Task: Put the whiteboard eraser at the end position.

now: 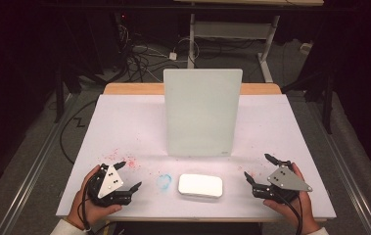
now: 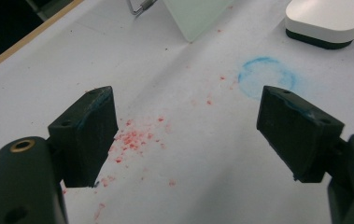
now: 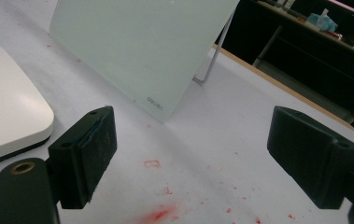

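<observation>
Your left gripper point(image 1: 127, 177) sits at the near left of the white table point(image 1: 124, 122), held in your left hand point(image 1: 91, 198). Its jaws stand wide apart and grip nothing; between them lies bare table surface with scattered red specks point(image 2: 135, 137). A blue chalk-like ring point(image 2: 266, 77) marks the surface just beyond its right jaw.

Your right gripper point(image 1: 259, 169) sits at the near right, in your right hand point(image 1: 295, 205). Its jaws are likewise spread wide and empty, with red smears point(image 3: 158, 213) on the surface below them.

A white rounded-square box with a dark base point(image 1: 200, 185) lies flat at the near centre, between the two grippers and apart from both. Behind it a pale glass board point(image 1: 201, 111) stands tilted back on a wire stand point(image 3: 209, 63), untouched by either tool.
</observation>
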Available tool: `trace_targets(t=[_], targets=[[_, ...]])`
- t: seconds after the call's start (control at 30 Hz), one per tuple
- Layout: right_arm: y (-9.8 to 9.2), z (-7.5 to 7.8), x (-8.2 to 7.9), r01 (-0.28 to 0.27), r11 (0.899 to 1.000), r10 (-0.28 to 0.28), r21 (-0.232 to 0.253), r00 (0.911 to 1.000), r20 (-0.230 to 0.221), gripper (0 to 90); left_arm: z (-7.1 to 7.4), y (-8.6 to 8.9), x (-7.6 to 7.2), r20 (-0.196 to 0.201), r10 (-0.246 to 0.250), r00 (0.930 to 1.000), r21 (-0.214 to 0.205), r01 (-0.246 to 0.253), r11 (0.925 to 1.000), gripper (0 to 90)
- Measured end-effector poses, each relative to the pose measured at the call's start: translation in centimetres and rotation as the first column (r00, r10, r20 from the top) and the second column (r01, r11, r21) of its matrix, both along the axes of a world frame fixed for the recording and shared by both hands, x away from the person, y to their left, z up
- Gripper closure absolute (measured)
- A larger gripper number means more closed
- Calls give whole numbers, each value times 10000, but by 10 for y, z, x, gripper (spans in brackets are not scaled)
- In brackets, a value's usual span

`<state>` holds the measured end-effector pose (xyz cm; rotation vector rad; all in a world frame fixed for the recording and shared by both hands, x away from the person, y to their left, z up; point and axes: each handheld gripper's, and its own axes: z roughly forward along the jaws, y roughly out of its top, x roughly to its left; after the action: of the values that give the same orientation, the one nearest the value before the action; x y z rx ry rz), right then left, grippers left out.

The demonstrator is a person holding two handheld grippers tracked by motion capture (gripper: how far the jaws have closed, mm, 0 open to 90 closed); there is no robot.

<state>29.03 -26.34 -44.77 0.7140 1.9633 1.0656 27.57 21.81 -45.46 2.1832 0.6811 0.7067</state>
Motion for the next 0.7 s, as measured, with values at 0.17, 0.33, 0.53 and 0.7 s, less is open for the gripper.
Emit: trace_targets(t=[0.17,0.33,0.53,0.7], targets=[[1,-1,1,7,10000,-7,-53,10000,-25,166,0,-1,1,-38,-15,10000,8,15,10000,195],[-2,-1,1,42,10000,-42,-30,10000,7,166,-1,-2,2,-60,-48,10000,72,48,10000,195],[-1,0,1,71,10000,-71,-13,10000,-20,166,-1,-2,2,-67,-65,10000,39,66,10000,195],[-1,-1,2,92,9999,-93,-77,10000,-37,166,-1,-2,3,-97,-73,9999,30,74,10000,196]])
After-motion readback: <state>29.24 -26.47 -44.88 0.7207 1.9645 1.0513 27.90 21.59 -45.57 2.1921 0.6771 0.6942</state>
